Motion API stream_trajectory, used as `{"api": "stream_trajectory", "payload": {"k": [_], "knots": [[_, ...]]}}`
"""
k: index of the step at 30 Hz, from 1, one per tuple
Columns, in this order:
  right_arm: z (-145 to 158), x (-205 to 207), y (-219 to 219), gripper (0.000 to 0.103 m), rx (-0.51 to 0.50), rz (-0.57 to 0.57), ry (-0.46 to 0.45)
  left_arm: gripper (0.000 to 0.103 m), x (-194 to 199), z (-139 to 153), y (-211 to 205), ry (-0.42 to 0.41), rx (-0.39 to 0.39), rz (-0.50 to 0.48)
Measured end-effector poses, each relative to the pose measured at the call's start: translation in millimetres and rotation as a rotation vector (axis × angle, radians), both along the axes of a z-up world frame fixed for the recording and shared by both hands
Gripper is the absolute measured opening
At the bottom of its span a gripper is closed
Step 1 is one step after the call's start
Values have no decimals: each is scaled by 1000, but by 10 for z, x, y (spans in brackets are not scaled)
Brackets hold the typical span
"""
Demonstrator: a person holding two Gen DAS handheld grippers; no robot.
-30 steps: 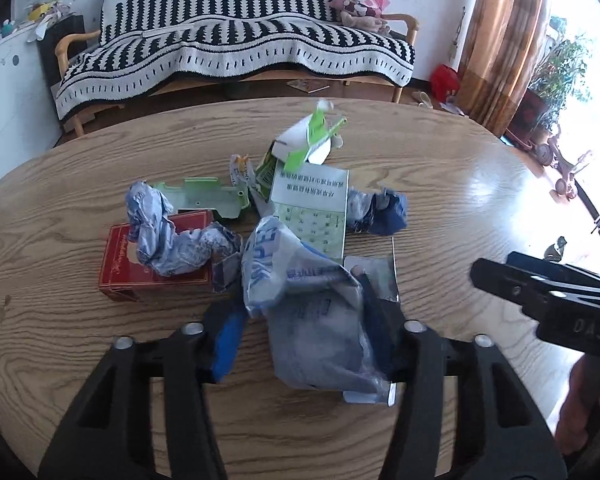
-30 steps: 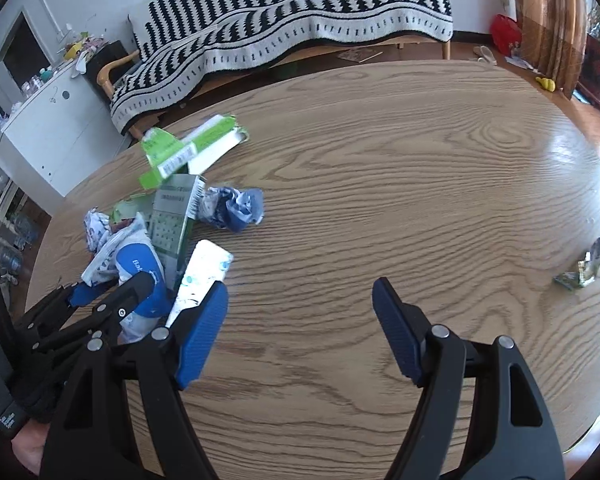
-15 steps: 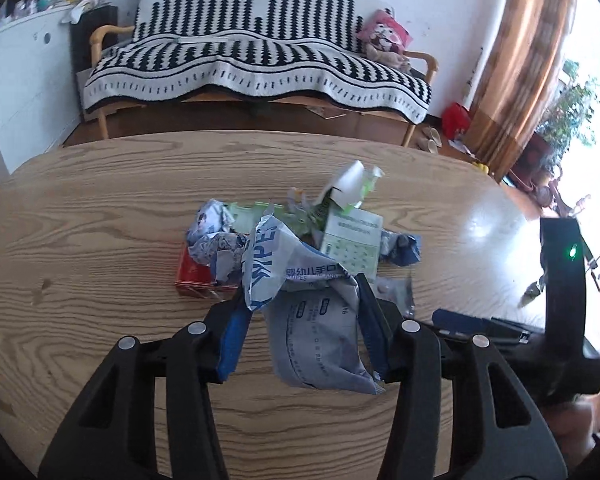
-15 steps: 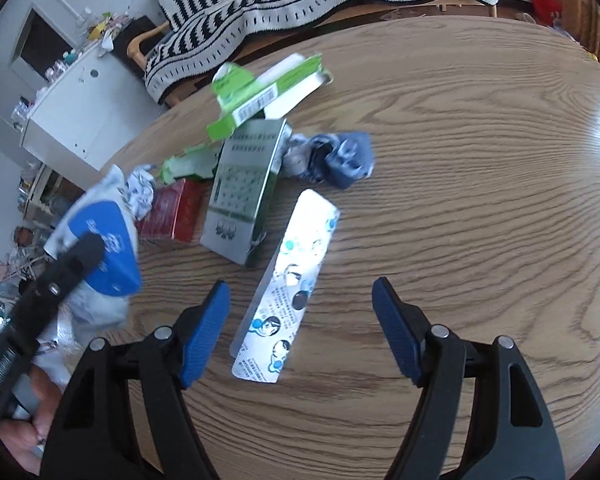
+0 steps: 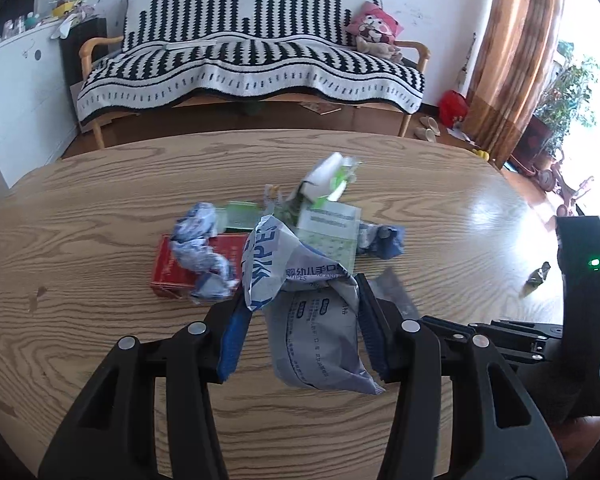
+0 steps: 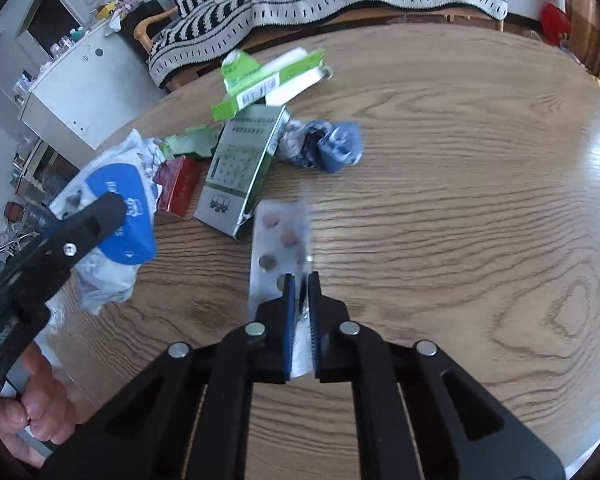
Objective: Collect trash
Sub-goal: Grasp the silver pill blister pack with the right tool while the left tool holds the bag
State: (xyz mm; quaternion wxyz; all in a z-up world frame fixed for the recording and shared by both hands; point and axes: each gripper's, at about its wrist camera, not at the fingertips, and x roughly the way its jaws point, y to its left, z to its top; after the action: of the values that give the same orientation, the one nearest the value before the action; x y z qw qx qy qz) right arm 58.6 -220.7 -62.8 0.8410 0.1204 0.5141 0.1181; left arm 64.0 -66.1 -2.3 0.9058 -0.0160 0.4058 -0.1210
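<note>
Trash pile (image 5: pixel 300 236) sits mid-table, bare table (image 6: pixel 460 200) to its right. Left gripper (image 5: pixel 300 336) grasps the wipes packet (image 5: pixel 312 320). Right-wrist view alone shows the right gripper (image 6: pixel 300 304), jaws just closed, pinching the blister strip (image 6: pixel 278 248).

- Your left gripper (image 5: pixel 300 332) has black plastic fingers with ribbed blue pads (image 5: pixel 231 340) and round silver screws.
- Your right gripper (image 6: pixel 300 312) is built the same: black triangular cut-out arms, blue pads.
- Its black body shows a small green light (image 5: pixel 595 263).
- Your bare hand (image 6: pixel 32 404) wraps the left handle.
</note>
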Motion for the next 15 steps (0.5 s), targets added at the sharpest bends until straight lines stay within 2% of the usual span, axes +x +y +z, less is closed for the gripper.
{"api": "stream_trajectory", "payload": {"k": [6,9,12,15], "knots": [[152,-184,-287,1,-8,-34,-44,49,-51,55,-305,-6,-6,-39],[152,-256,-373,1,-6,8,-53,49,-65,126,-413,-10,-45,-53],[168,-269,-314,2,-18,30,-59,49,-66,190,-450,-32,-51,-66],[217,-267,-270,2,0,45,-82,49,-46,193,-348,-45,-35,-41]]}}
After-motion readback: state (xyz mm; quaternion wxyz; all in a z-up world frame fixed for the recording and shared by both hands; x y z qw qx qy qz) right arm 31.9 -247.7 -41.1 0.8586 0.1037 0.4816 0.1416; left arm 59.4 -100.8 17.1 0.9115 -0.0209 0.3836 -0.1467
